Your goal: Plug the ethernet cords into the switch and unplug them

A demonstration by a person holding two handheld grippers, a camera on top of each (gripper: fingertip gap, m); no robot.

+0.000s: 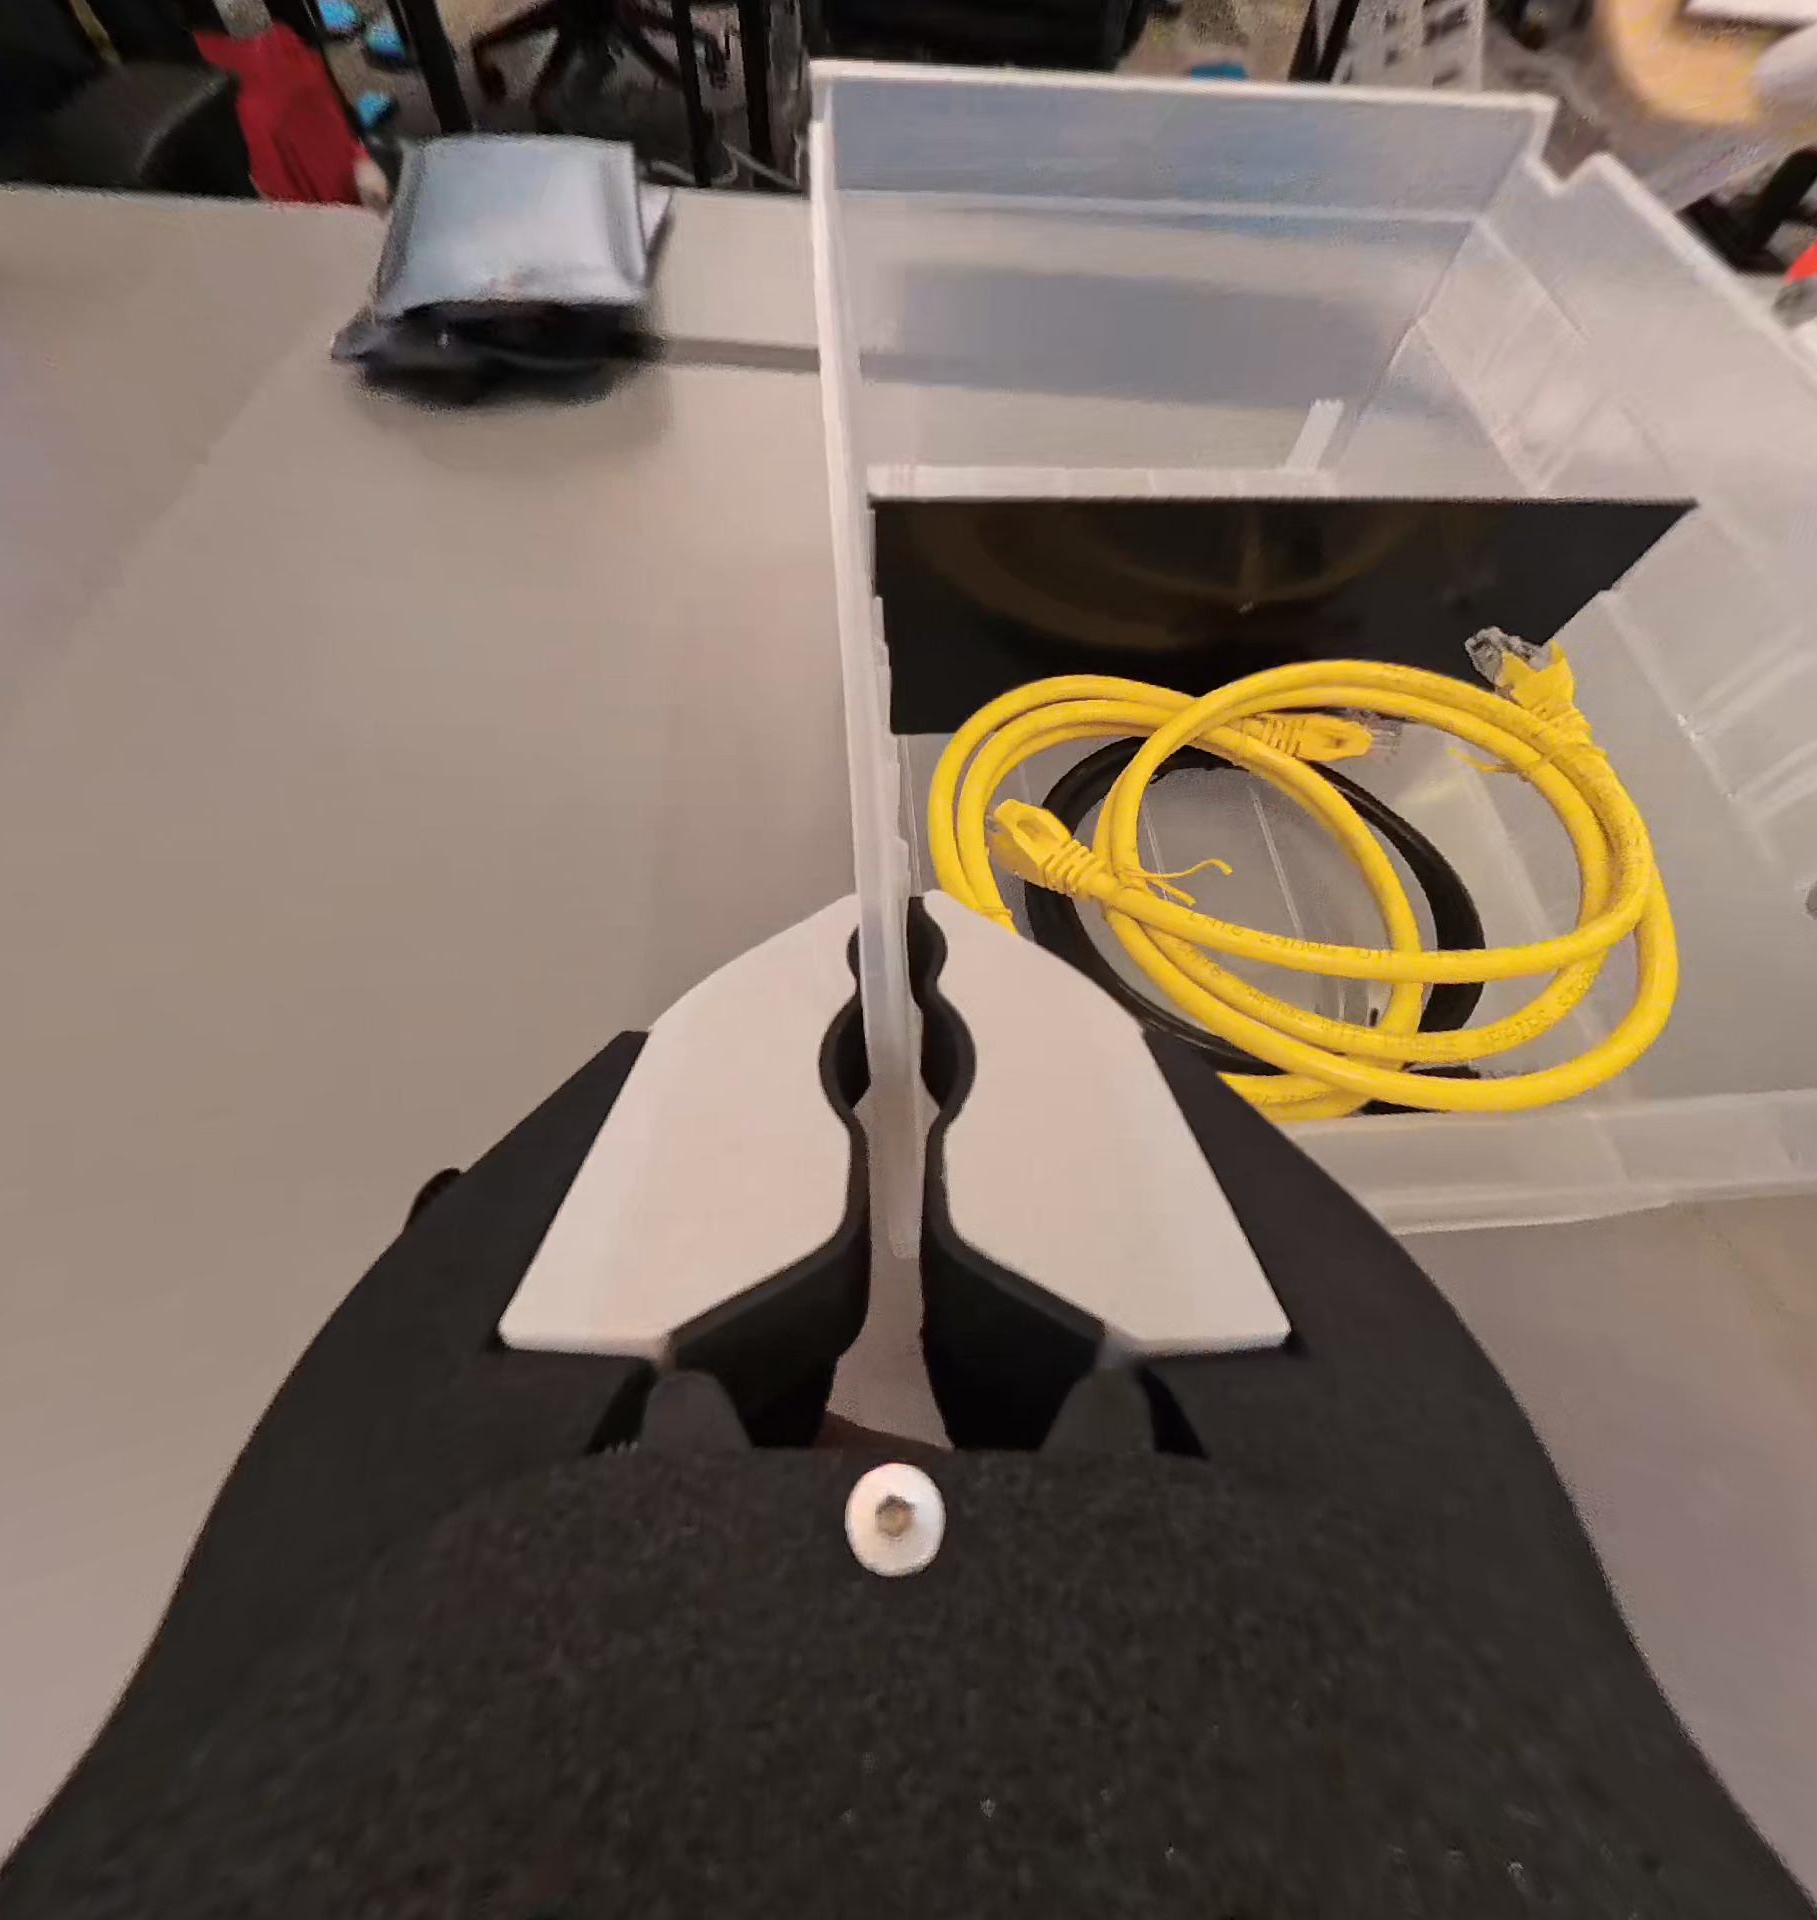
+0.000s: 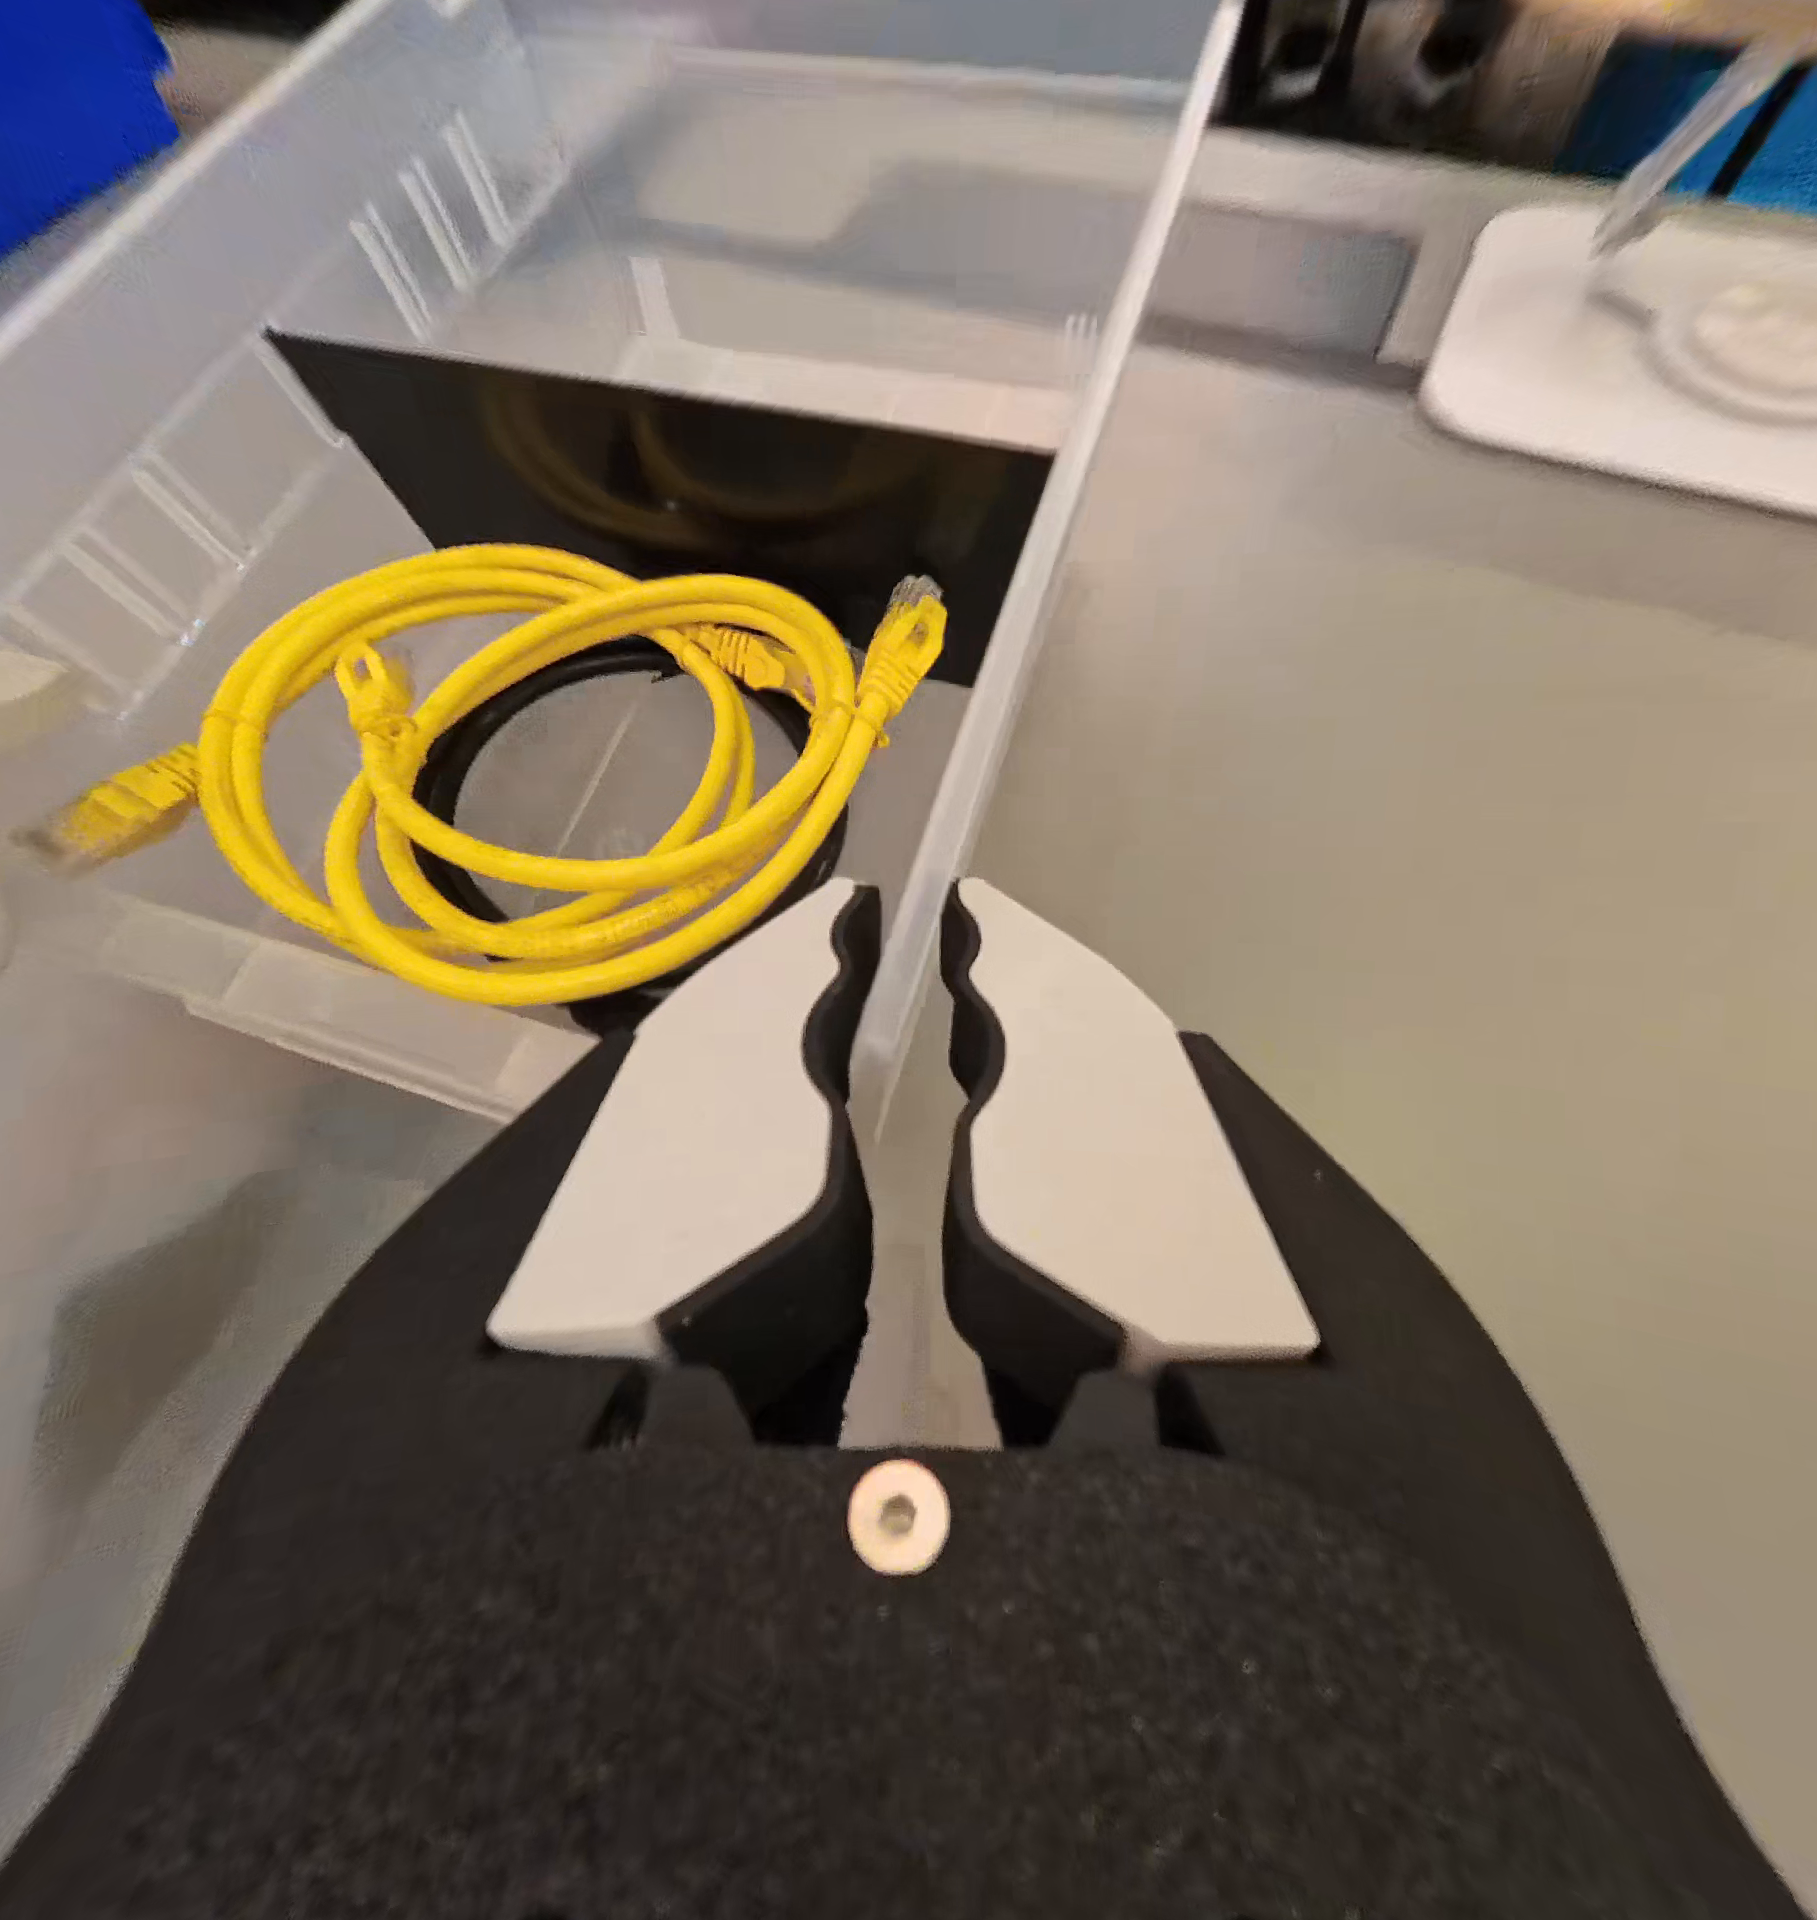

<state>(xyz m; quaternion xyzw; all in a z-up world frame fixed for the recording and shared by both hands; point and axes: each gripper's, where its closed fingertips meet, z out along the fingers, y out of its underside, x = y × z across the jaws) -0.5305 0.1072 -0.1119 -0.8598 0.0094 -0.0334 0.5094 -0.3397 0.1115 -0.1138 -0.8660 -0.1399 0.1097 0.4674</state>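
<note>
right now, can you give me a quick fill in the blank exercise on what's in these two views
1. The coiled cords in the clear bin are ____ in colour.
2. The left gripper has its fingers closed on the bin's ____.
3. Under the cords lies a ____ ring.
4. The cords lie ____ the bin.

Missing words: yellow; wall; black; inside

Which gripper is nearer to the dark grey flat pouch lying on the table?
Left. The left gripper clamps the wall of the clear plastic bin on the side of the pouch; the right gripper grips the opposite wall, the whole bin between.
</note>
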